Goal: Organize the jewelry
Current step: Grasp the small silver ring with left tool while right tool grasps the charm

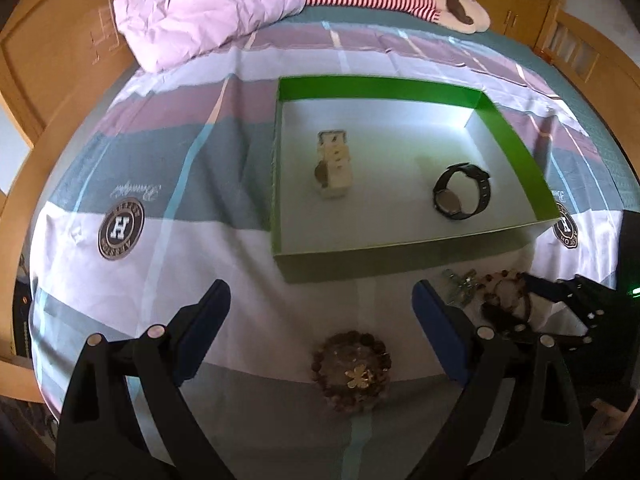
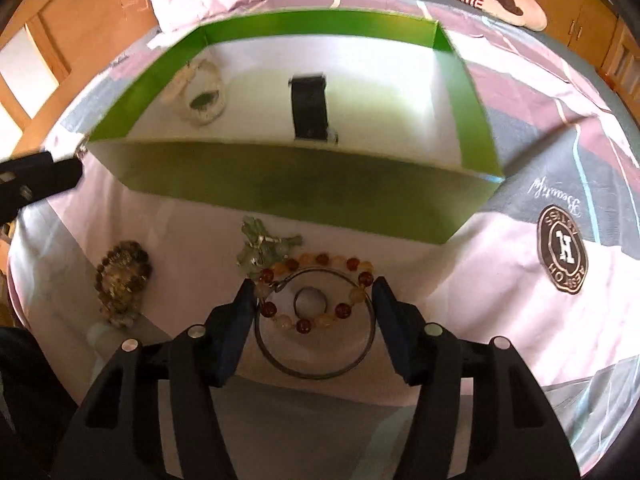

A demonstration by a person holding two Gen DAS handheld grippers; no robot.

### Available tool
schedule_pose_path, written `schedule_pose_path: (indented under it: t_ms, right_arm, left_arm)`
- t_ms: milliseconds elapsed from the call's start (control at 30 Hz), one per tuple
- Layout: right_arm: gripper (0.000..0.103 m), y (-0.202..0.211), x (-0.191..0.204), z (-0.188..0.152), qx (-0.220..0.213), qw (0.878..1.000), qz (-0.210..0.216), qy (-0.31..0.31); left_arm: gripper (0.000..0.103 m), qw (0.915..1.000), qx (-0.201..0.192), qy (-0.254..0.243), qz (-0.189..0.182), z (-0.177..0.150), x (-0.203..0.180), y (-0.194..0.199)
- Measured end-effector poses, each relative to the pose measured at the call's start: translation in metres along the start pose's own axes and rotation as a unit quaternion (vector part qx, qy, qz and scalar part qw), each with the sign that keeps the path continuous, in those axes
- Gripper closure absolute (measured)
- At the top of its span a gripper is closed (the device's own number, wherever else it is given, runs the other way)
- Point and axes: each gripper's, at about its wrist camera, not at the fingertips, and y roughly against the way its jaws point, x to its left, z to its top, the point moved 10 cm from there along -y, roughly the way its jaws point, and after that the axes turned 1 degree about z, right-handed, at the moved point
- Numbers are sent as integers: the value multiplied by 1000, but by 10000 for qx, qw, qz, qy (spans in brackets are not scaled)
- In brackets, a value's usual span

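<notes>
Evidently the green box point(image 1: 516, 136) is serving as the collecting tray, sitting open-topped on the striped bedspread point(image 1: 132, 280) so pieces can be dropped in from above — two watches are already lying inside it, a cream-strapped watch point(image 1: 333, 168) toward 10 o'clock of the box floor and a black watch point(image 1: 462, 192) toward 4 o'clock. Four loose pieces are waiting outside, along the box's near wall. The right gripper point(image 2: 314, 308) is hanging wide open with its jaws straddling an amber bead bracelet point(image 2: 320, 292) and a thin metal bangle point(image 2: 316, 372), which are lying overlapped — likely the next pick, though one squeeze may catch both. A pale green charm cluster point(image 2: 264, 246) is sitting at 11 o'clock of that pair. The left gripper point(image 1: 322, 308) is also spread wide, holding nothing, hovering with a coiled brown bead bracelet point(image 1: 352, 372) at 6 o'clock between its fingers.
</notes>
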Motion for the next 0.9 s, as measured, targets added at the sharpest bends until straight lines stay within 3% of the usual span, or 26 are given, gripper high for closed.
schedule_pose_path:
  t_ms: [333,567,633,700,833,900]
  right_arm:
    - [40,-1,-21,1,184,9991,-364,-113]
    - [39,5,-54,-2,221,9958,-427,-779]
    - [38,8,-62,-3,240,9952,-415,-857]
    - [38,8,-64,-4,243,9947,-431,-896]
    - [38,11,-66,-10,261,9947,-440,-891]
    - [38,11,-68,-12,265,9947,-450,-882]
  left_arm:
    - [9,9921,1206,114,-328,-37,8,-43]
    - [10,9850,1620,64,-597,-53,-2,-57]
    - [18,9844,1676,-1,-540,-55,-5,-62]
    - [40,9819,1813,6,-552,-60,-7,-69]
    - [52,9818,1803,117,-583,-58,-6,-74]
    - [75,9818,1758,237,-673,-56,-4,-73]
